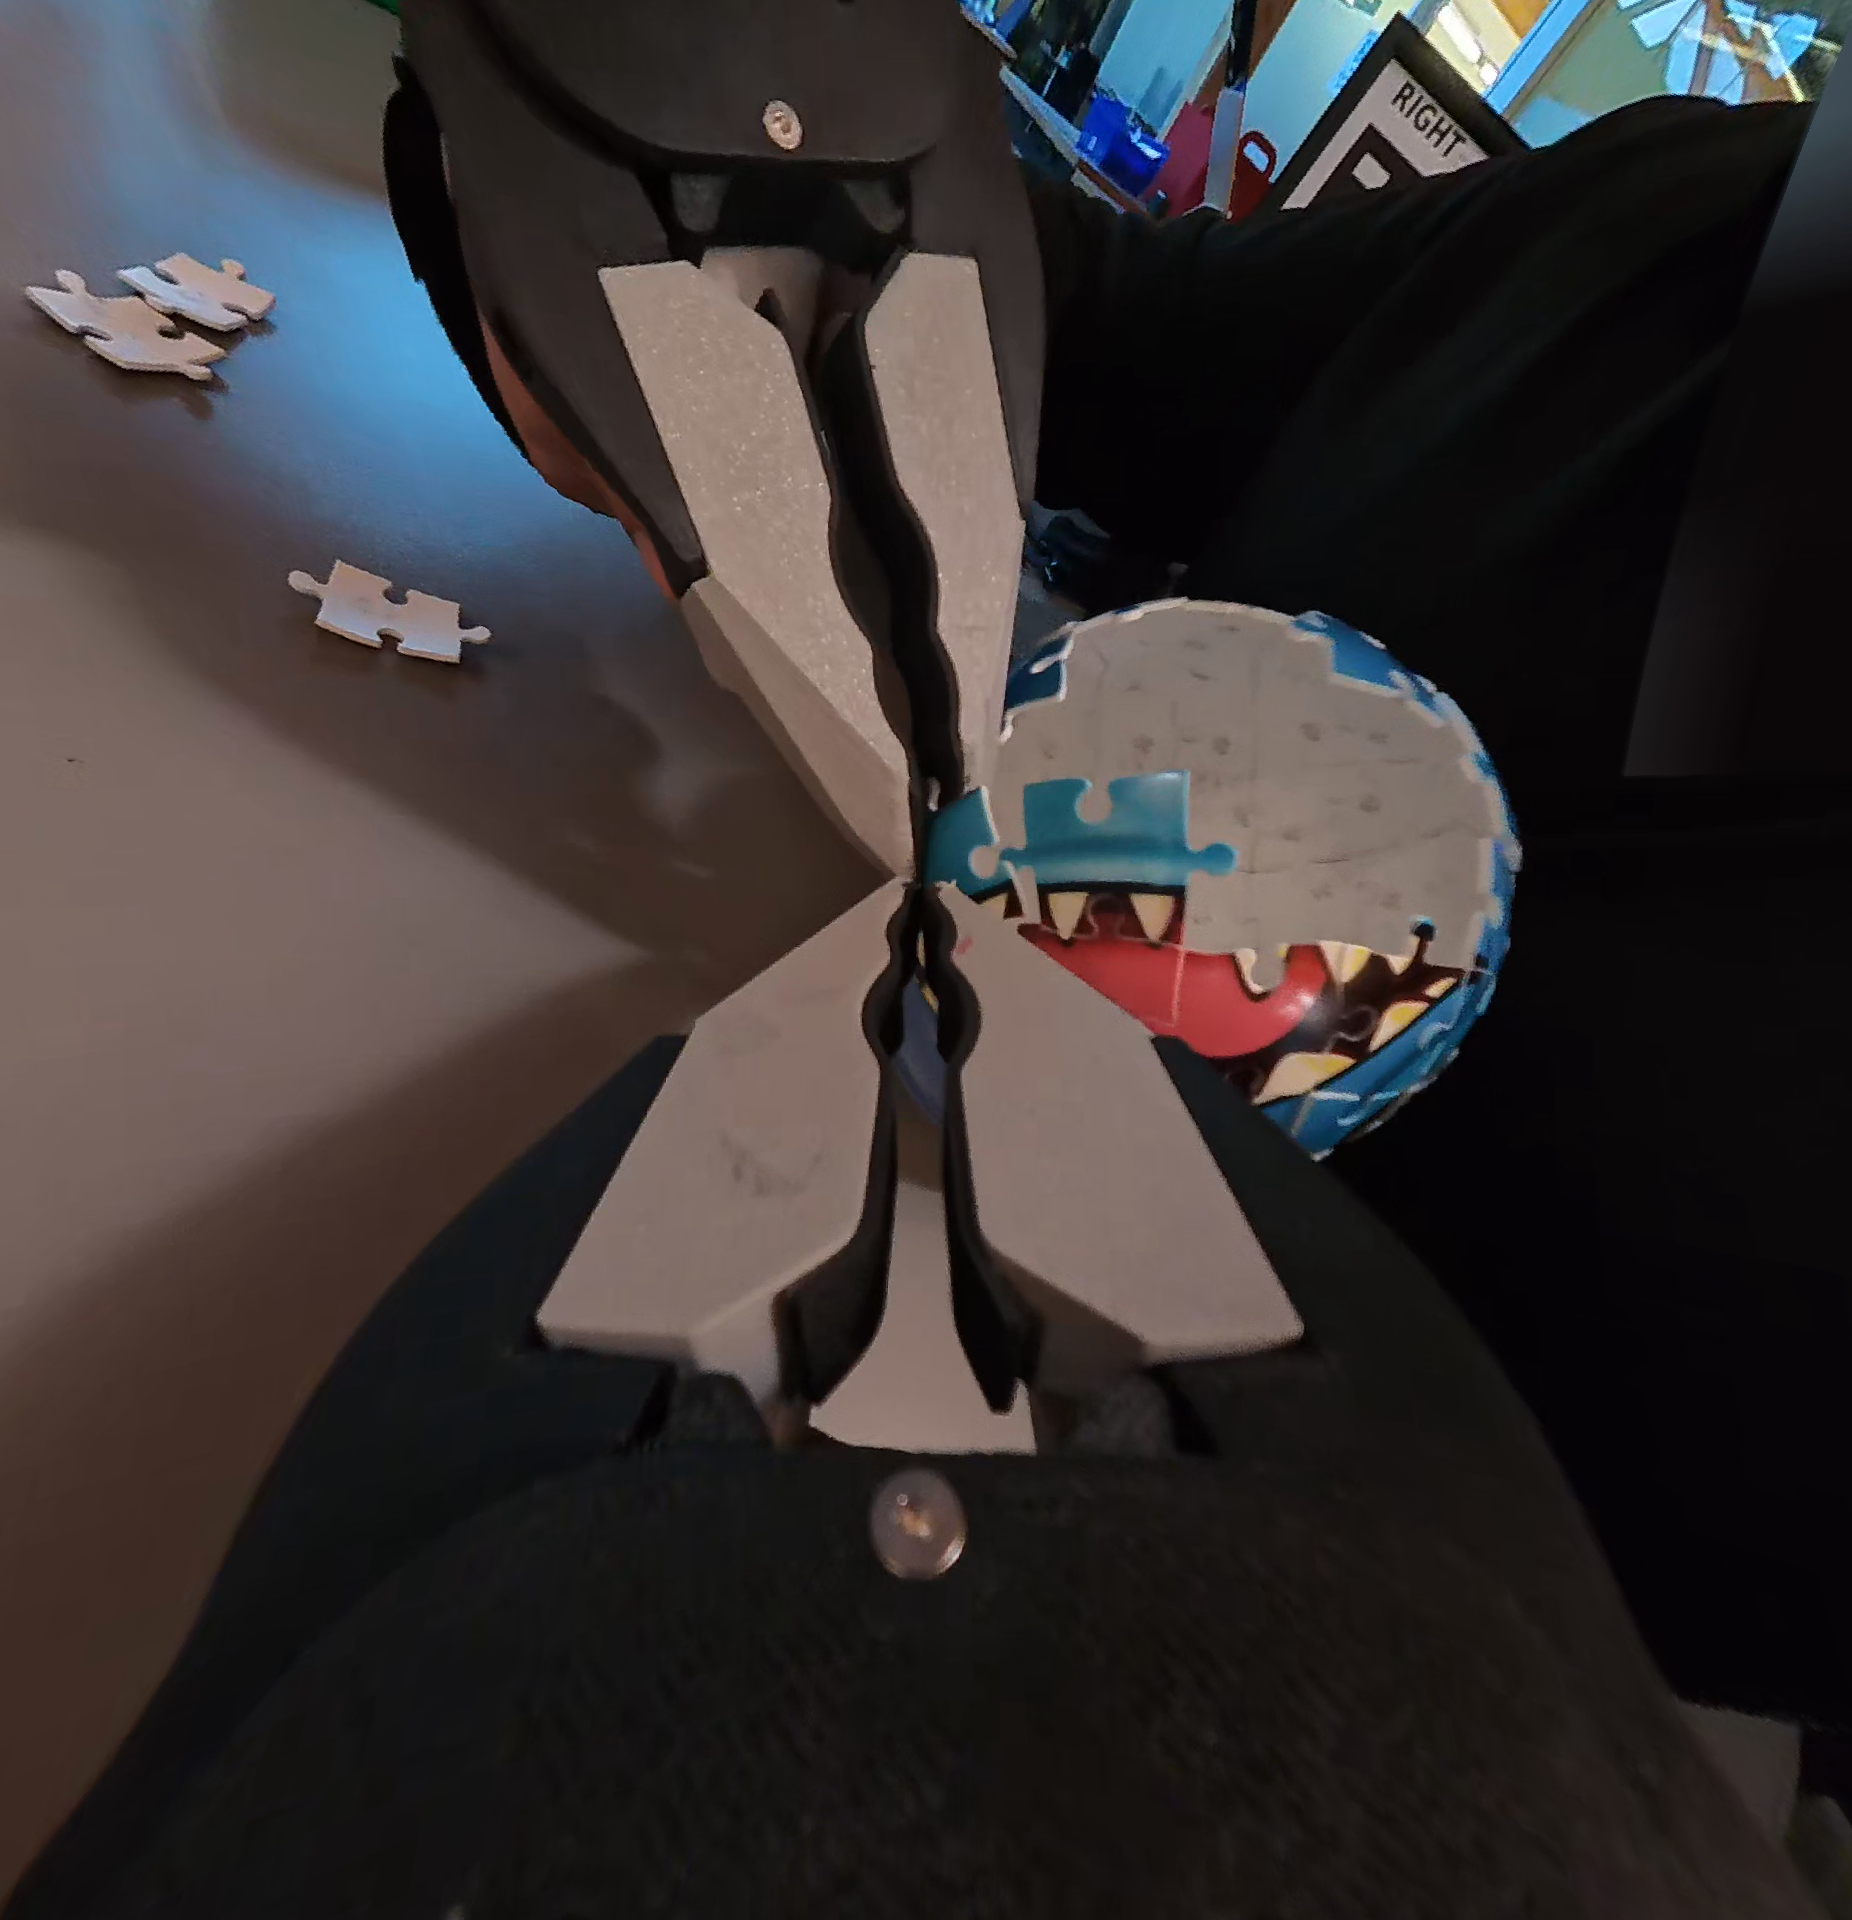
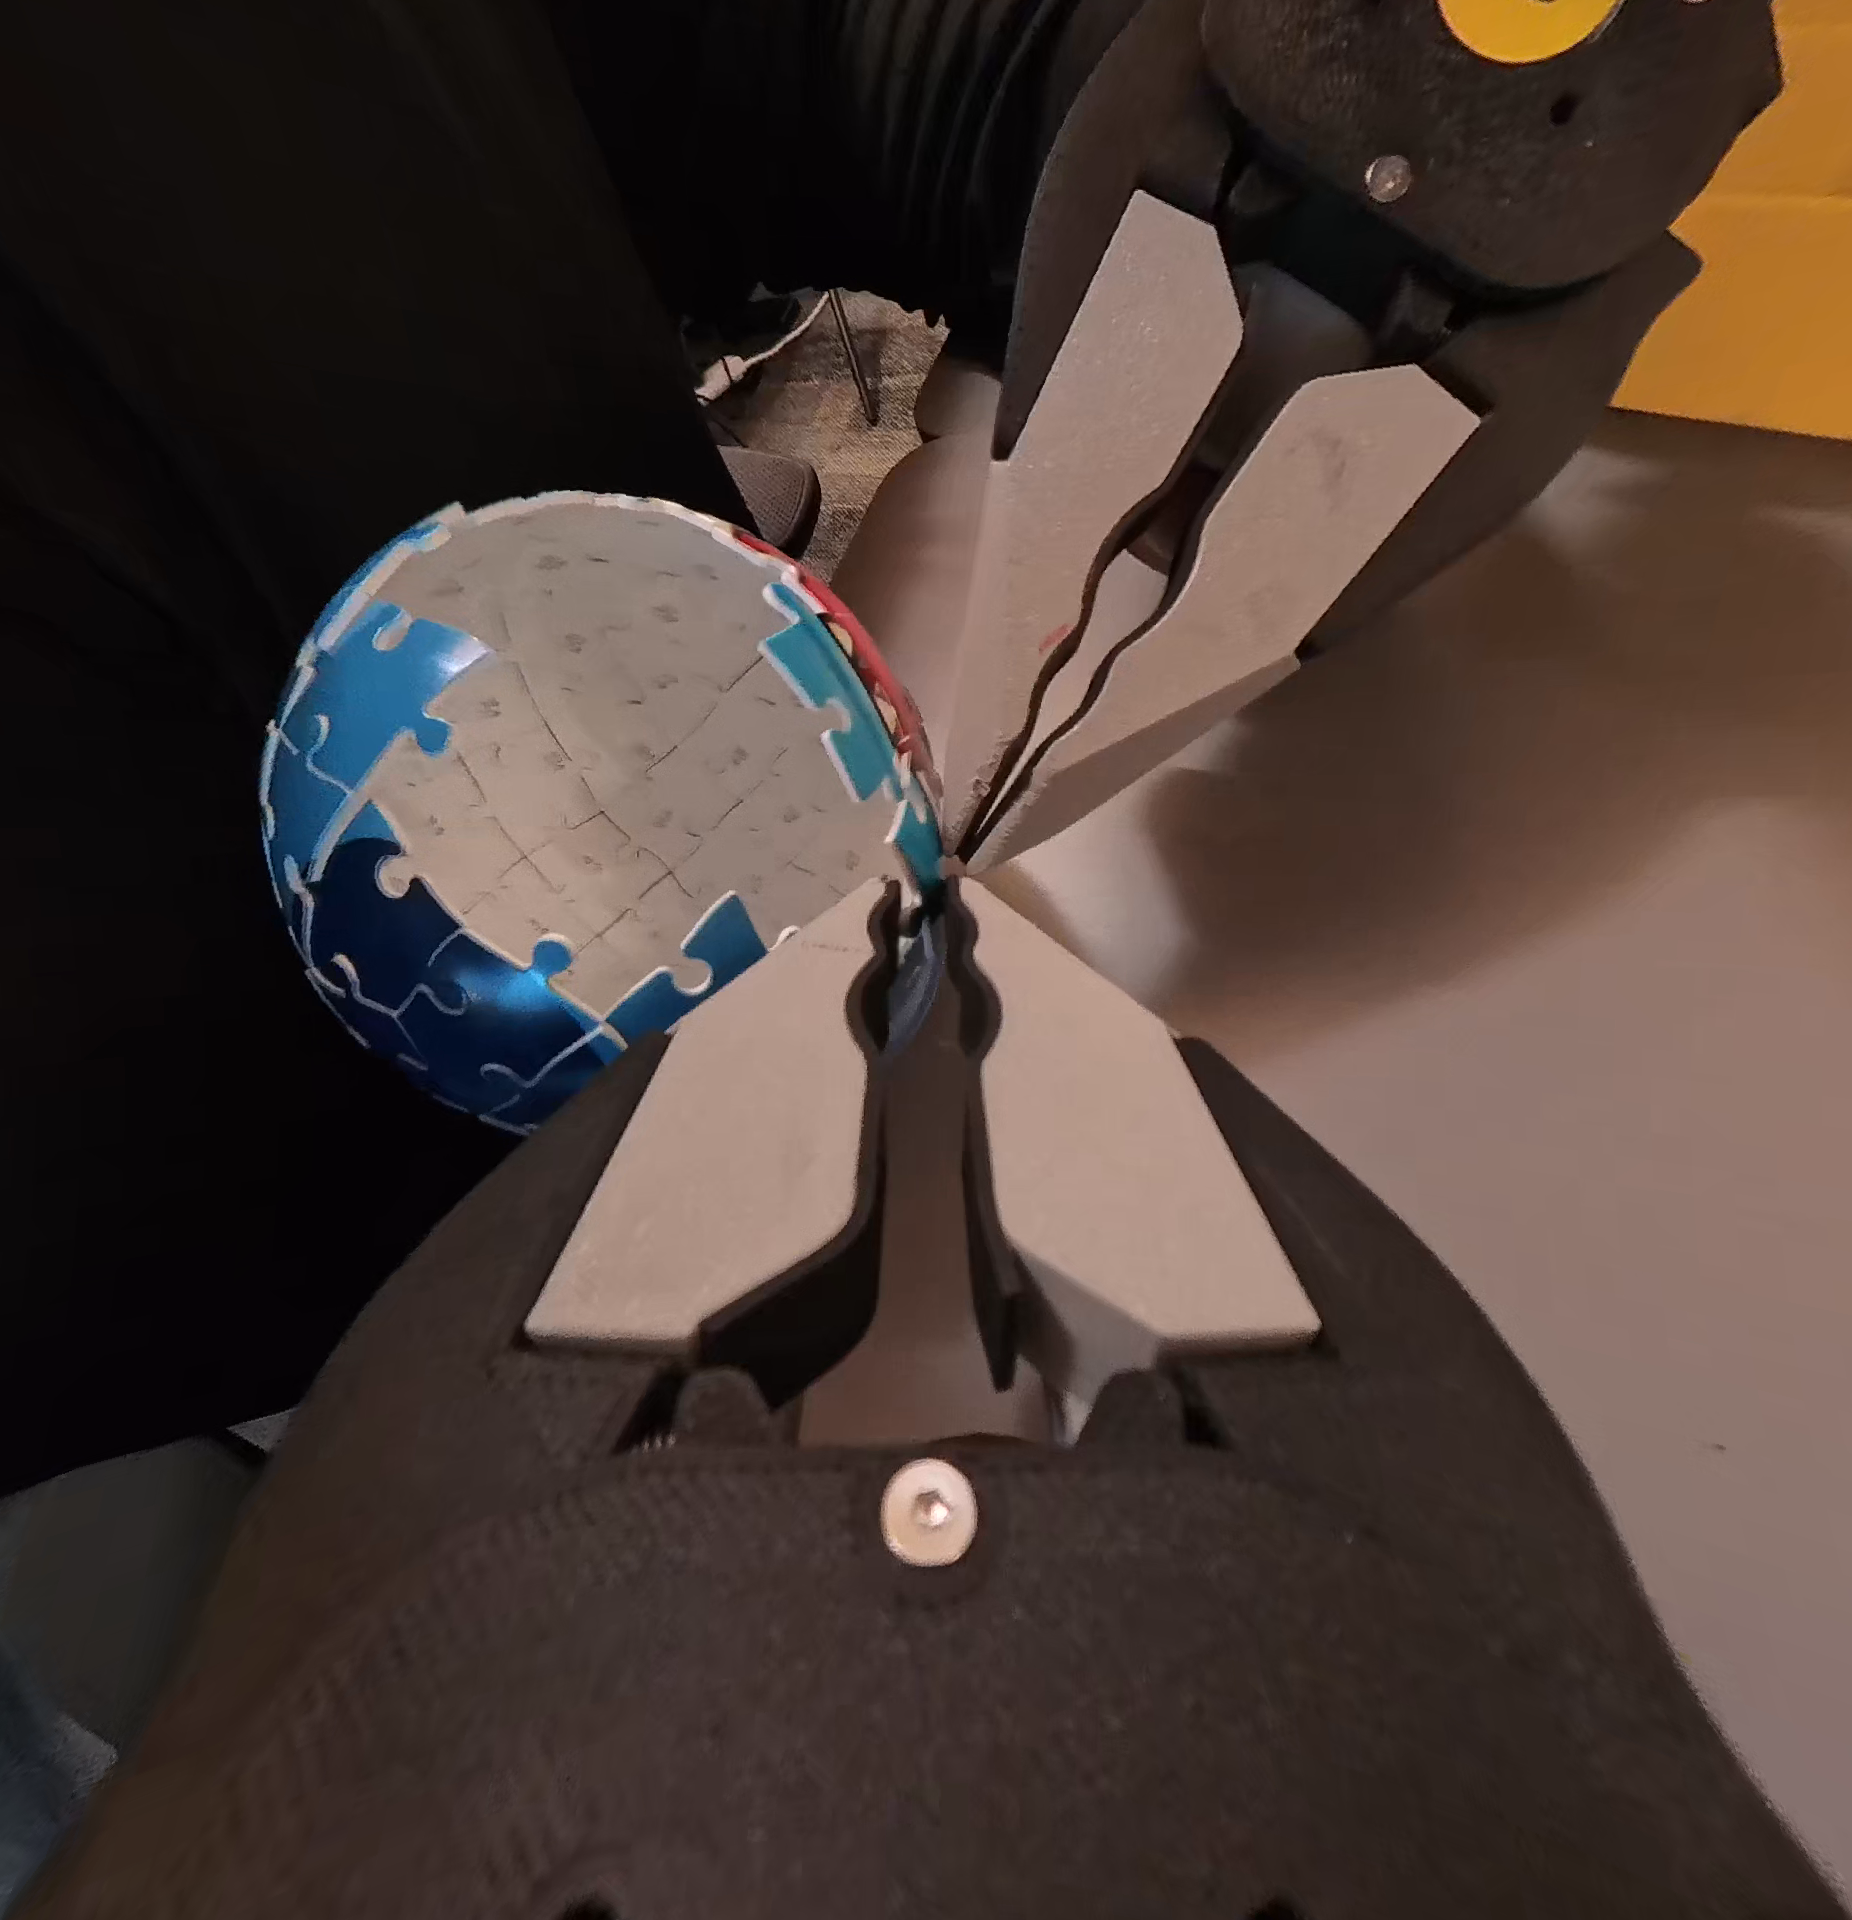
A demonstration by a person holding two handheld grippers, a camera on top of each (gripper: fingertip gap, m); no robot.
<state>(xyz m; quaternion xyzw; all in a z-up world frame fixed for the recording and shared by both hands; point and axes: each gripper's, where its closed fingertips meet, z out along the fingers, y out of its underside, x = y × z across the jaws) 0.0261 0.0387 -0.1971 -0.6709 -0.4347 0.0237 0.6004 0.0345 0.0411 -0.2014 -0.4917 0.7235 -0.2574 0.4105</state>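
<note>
Left wrist view: left gripper (image 1: 917, 904) clamped on the puzzle ball's (image 1: 1254, 873) rim, right gripper (image 1: 927, 790) pinching the same edge from opposite, likely steadying the shell; 3 loose pieces (image 1: 392, 613) on table (image 1: 226, 987) well left of ball

Right wrist view: right gripper (image 2: 927, 904) nipped on rim, ball (image 2: 548, 790) unsupported below, open cavity facing camera; round, no long axis

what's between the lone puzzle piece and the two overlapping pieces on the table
Nothing: in the left wrist view, the stretch of table between the lone puzzle piece and the two overlapping pieces is bare. The right wrist view doesn't show them.
</note>
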